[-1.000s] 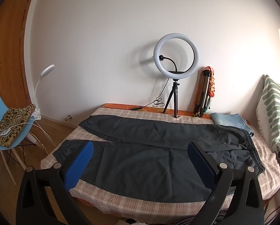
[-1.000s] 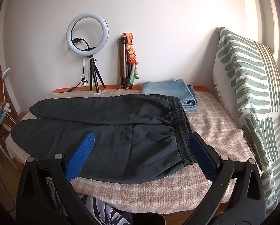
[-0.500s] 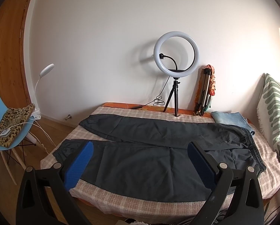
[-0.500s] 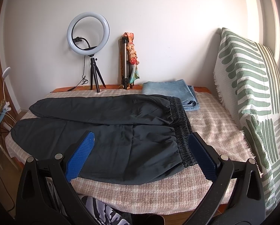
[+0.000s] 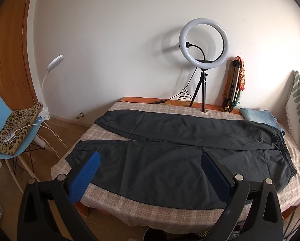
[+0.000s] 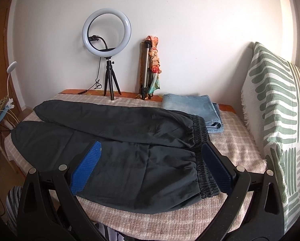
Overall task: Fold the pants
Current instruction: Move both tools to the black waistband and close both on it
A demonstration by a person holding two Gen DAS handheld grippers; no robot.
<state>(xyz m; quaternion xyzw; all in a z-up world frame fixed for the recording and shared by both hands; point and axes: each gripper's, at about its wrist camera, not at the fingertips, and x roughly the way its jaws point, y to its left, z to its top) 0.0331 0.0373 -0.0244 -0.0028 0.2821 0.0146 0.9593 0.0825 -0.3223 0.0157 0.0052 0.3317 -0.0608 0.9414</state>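
Dark grey pants (image 5: 170, 150) lie spread flat on a checked beige cloth over a low table (image 5: 129, 208), legs pointing left, elastic waistband (image 6: 204, 154) at the right. My left gripper (image 5: 150, 158) is open and empty, held above the near leg, apart from the fabric. My right gripper (image 6: 152, 150) is open and empty, above the seat and waistband of the pants (image 6: 119, 140), not touching them.
A ring light on a tripod (image 5: 203, 60) and a folded tripod (image 5: 233, 88) stand at the table's back edge. Folded jeans (image 6: 192, 108) lie back right. A green patterned cushion (image 6: 276, 120) stands at the right. A blue chair (image 5: 13, 128) stands left.
Both grippers have drawn slightly up and back, with the left view swinging a little left. The pants have not moved. Both grippers stay open.
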